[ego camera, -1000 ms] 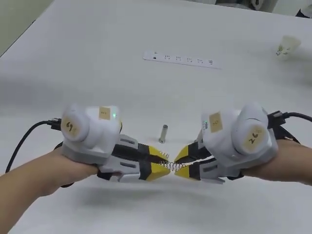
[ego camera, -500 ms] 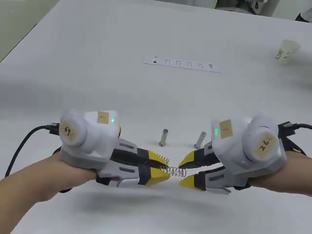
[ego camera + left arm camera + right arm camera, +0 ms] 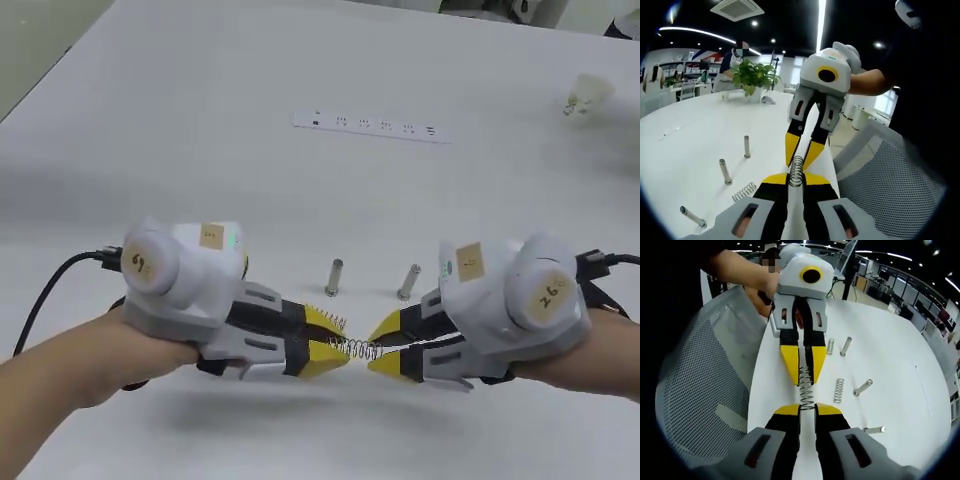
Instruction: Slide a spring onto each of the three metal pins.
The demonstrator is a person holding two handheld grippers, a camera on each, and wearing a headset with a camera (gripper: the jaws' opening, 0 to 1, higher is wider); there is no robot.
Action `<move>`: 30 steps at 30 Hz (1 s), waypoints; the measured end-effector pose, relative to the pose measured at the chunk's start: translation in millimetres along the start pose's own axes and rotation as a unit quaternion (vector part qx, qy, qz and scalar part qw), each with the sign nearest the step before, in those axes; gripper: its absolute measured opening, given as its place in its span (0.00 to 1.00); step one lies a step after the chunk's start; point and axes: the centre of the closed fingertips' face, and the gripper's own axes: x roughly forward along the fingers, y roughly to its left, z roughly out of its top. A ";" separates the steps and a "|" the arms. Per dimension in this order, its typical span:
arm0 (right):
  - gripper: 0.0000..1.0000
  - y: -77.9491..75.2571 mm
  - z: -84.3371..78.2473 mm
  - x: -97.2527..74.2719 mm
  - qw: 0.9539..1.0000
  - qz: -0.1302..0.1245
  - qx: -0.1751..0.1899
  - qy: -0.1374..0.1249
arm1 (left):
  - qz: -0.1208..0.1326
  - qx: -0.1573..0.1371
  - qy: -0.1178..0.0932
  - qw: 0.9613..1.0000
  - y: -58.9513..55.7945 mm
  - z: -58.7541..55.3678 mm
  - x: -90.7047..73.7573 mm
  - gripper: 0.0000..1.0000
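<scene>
Left gripper (image 3: 342, 343) and right gripper (image 3: 376, 348) each clench one end of a spring (image 3: 360, 349), lower center, head view. A pin (image 3: 334, 277) stands just above.

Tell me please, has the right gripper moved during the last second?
Yes. Against the power strip, which stays nearly fixed, the right gripper has shifted rightward, uncovering a second pin beside the first pin.

Two standing pins (image 3: 334, 277) blocked the near middle; beyond them the worktop (image 3: 200, 150) lay open (power strip (image 3: 365, 125) far back).
</scene>
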 end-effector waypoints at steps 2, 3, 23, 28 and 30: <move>0.08 0.1 1.9 -1.6 1.000 0.000 -0.014 0.000 | 0.001 0.000 0.004 1.000 0.3 -2.6 0.2 0.02; 0.08 0.1 3.6 -3.0 1.000 -0.001 -0.017 0.000 | 0.002 0.006 0.011 1.000 0.3 -5.8 0.7 0.02; 0.07 1.9 44.1 -13.5 0.998 0.011 -0.031 -0.047 | 0.008 0.022 0.028 0.999 4.5 -14.0 3.7 0.02; 0.07 2.1 52.4 -13.2 0.997 0.012 -0.014 -0.072 | 0.008 0.022 0.026 0.999 3.8 -12.4 3.8 0.02; 0.07 2.5 52.8 -12.8 0.997 0.011 -0.014 -0.072 | 0.009 0.024 0.027 0.999 3.8 -12.5 4.0 0.02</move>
